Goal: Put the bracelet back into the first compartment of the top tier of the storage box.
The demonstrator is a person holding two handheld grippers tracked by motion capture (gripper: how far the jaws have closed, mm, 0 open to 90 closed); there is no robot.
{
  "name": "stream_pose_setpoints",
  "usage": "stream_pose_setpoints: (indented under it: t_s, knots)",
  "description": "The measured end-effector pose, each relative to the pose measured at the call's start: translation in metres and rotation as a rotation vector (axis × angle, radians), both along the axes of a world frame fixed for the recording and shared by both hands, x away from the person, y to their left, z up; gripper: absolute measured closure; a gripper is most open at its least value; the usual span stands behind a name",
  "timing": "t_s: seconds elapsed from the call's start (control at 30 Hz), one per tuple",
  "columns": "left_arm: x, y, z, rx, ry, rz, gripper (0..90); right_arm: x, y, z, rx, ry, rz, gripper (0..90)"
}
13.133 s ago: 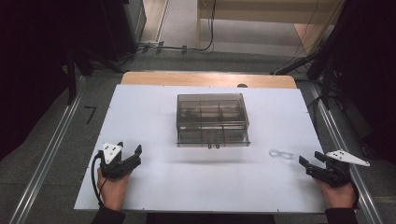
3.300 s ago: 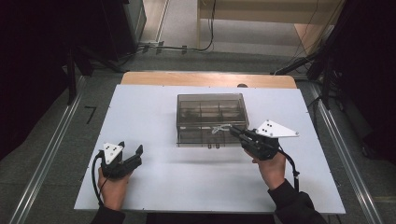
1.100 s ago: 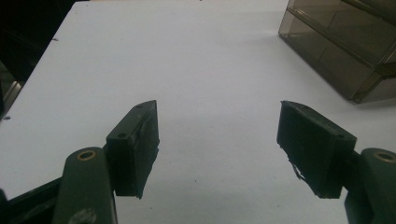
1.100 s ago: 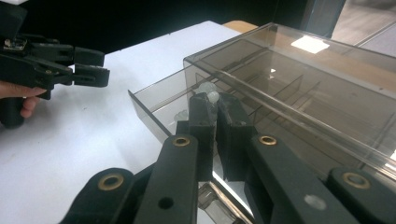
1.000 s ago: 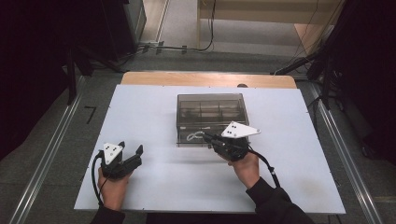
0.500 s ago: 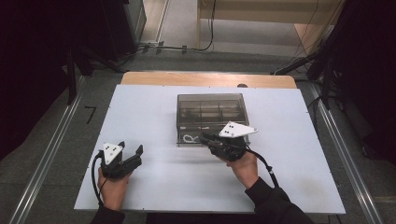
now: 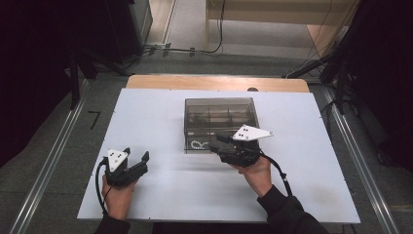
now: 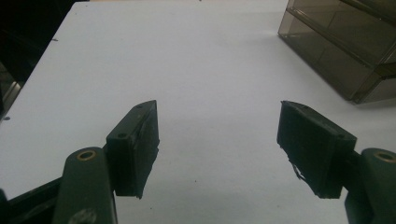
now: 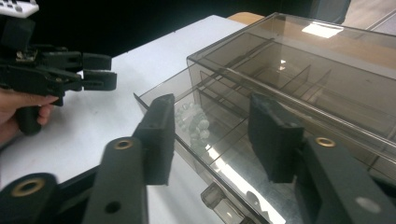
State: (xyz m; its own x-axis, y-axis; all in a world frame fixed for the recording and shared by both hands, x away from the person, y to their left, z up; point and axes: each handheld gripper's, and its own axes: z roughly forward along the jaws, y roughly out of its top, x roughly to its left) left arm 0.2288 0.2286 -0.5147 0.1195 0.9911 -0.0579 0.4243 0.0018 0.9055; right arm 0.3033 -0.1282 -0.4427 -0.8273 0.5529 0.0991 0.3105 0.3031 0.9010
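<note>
We take this for a lab recording bay: a white tabletop (image 7: 146,122) laid over a wooden bench (image 7: 214,83) stands between metal floor rails (image 7: 48,165), dark curtains close off both sides, and cables (image 7: 195,48) run across the grey floor behind.
</note>
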Motion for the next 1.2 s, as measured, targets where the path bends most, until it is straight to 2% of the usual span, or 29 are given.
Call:
stream_pose_setpoints:
  t_s: [0.03,0.23,0.67,1.2]
  knots:
    - [0.000,0.000,0.000,0.000,0.000,0.000,29.8,0.000,-0.002,0.002,0.004,-0.002,-0.006,44.0]
    - [0.000,0.000,0.000,0.000,0.000,0.001,29.8,-0.003,-0.007,0.004,0.006,-0.007,-0.003,38.6]
    - [0.000,0.000,0.000,0.000,0.001,0.000,29.7,-0.003,-0.017,0.004,-0.018,0.007,-0.028,30.9]
    - [0.000,0.000,0.000,0.000,0.001,0.001,29.7,-0.006,-0.033,0.003,-0.023,0.017,-0.052,28.4]
